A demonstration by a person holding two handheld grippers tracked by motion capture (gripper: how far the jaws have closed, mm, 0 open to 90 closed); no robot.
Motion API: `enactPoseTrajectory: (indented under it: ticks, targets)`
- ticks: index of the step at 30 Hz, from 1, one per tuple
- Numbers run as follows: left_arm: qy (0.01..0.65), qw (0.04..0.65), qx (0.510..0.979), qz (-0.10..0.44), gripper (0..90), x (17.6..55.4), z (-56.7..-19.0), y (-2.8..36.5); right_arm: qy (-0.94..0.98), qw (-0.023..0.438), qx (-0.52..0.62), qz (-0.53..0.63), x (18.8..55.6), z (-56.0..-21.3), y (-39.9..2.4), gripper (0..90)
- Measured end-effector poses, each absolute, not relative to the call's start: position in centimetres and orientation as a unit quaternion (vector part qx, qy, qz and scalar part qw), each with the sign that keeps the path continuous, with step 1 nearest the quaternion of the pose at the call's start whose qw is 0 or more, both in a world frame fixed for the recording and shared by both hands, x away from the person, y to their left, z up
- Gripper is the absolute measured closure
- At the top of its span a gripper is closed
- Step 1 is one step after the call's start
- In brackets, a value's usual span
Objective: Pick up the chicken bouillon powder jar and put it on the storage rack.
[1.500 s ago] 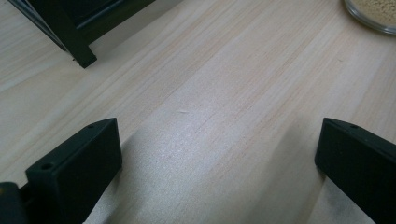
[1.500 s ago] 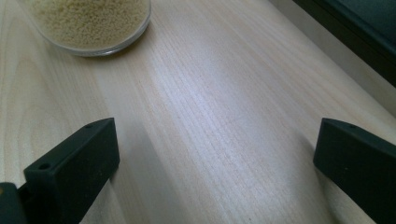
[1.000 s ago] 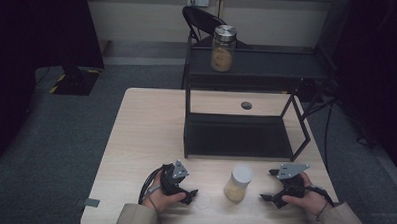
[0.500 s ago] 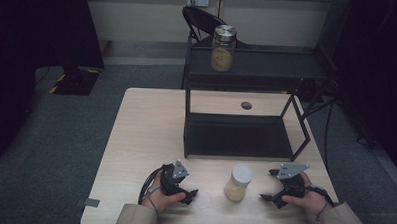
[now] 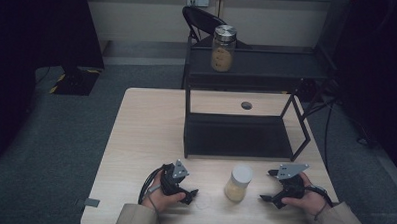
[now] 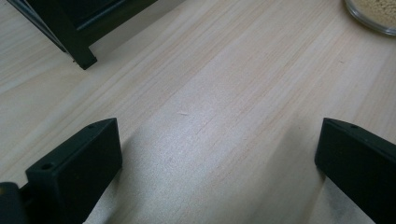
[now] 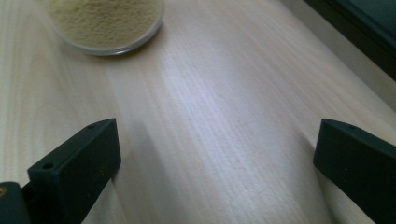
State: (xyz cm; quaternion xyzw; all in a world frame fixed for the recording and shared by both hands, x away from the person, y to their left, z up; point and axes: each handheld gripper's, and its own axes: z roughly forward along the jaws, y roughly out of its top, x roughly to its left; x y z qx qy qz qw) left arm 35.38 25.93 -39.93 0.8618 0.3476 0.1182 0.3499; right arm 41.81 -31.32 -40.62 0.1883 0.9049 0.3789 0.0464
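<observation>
Powder-filled jar [image 5: 238,183] stood upright on the table [image 5: 145,135], white lid on, just before the black rack [image 5: 246,133]. I kept my left gripper [image 5: 191,194] and right gripper [image 5: 266,185] flanking that jar, both spread wide and holding nothing.

a black metal two-tier shelf [image 5: 245,136] stands at the pale wooden bench's [image 5: 145,135] twelve o'clock, a metal-lidded glass jar [image 5: 222,49] on top.

High overview, two low close tabletop [image 5: 145,135] views
</observation>
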Motion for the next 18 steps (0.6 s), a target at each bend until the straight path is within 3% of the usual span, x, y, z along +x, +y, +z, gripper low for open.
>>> enactPoseTrajectory:
  ticks: [18]
  targets:
    - [0.348,0.350,0.862,0.118,0.1,35.4,-39.9,25.9,0.901,0.019,0.151,0.407,42.1,-39.9,-29.8,1.2]
